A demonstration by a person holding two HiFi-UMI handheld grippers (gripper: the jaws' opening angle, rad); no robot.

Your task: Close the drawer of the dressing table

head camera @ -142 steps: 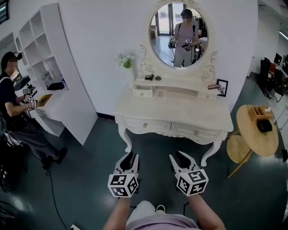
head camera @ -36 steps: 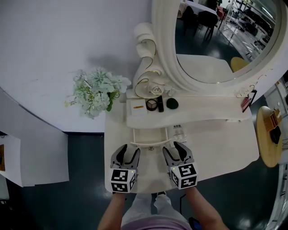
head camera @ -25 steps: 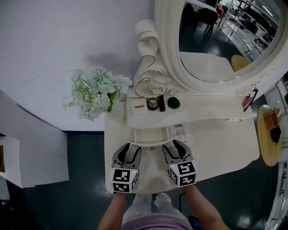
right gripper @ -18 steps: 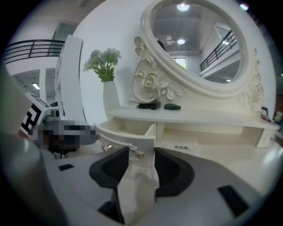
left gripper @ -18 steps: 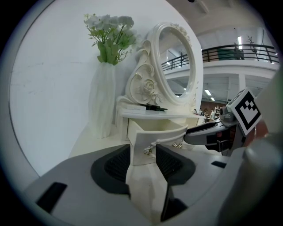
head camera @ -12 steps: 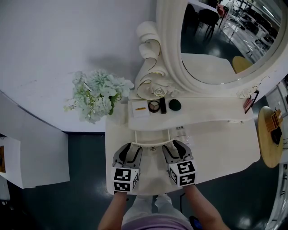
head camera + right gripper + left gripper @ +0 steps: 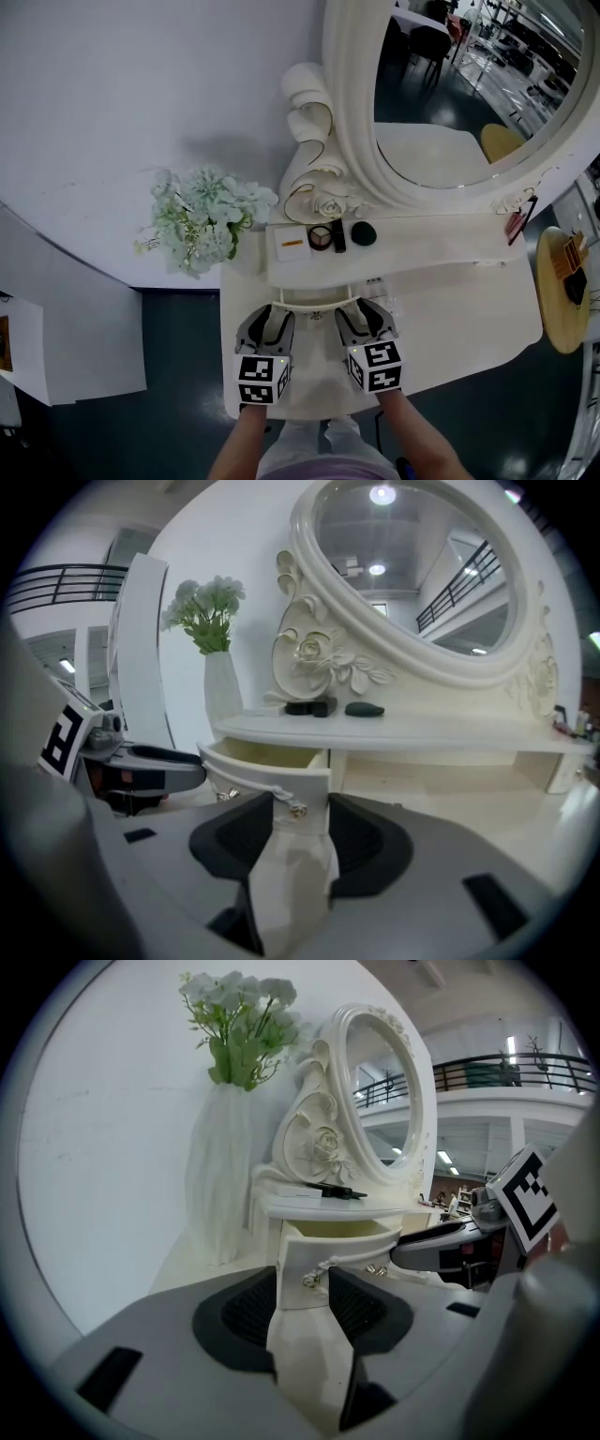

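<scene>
White dressing table stands against the wall, its small drawer pulled out beneath the shelf. Left gripper jaws have just been closing but are apart, with the drawer front's left end between them. Right gripper jaws stand equally wide at its right end.

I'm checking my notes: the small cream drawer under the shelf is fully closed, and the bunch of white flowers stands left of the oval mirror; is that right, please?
Not quite: the small cream drawer is pulled out, not closed; the left gripper view shows its open top. The bunch of white flowers does stand left of the oval mirror.
</scene>
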